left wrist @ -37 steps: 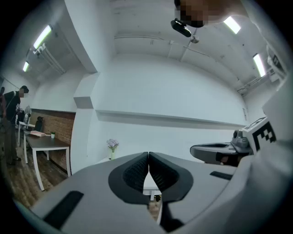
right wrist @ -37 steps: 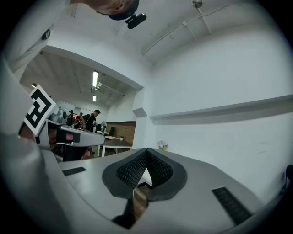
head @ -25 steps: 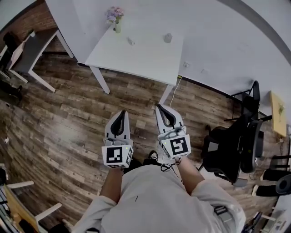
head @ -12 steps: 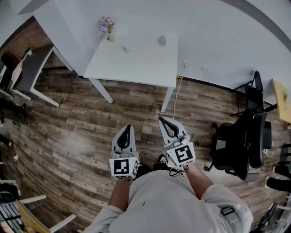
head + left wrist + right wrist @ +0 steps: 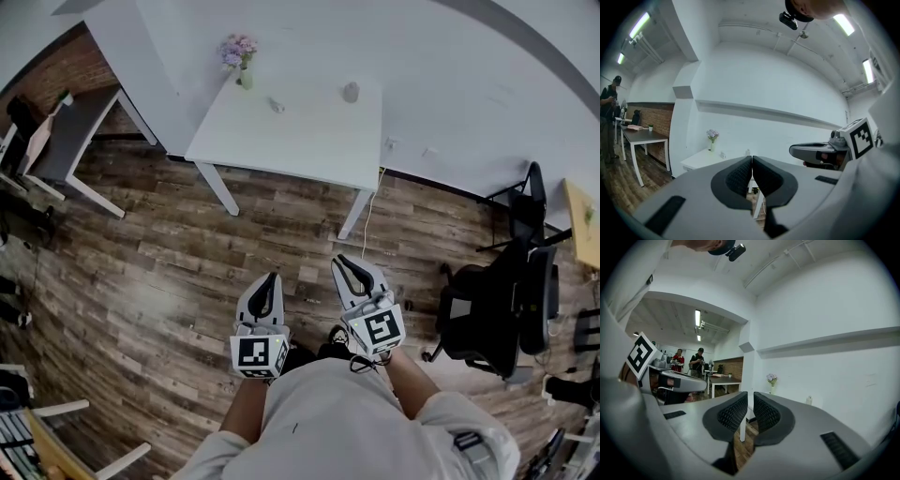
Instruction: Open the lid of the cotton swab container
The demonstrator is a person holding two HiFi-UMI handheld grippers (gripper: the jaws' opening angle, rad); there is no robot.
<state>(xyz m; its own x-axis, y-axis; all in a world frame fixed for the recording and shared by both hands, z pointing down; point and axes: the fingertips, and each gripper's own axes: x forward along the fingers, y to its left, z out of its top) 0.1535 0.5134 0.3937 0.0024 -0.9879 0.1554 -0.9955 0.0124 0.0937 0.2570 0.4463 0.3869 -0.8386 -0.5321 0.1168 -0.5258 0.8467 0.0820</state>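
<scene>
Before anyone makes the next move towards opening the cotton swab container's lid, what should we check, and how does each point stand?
1. Container in sight: ok. A small container, likely the one, stands near the far edge of the white table.
2. Lid shut: cannot tell, too small.
3. Left hand-held gripper free: ok. Jaws together, nothing between them.
4. Right hand-held gripper free: ok. Jaws have just been opening to a narrow gap, nothing between them.
5. Table within reach: not ok. Both grippers are held close to the body, with wooden floor between them and the table.
</scene>
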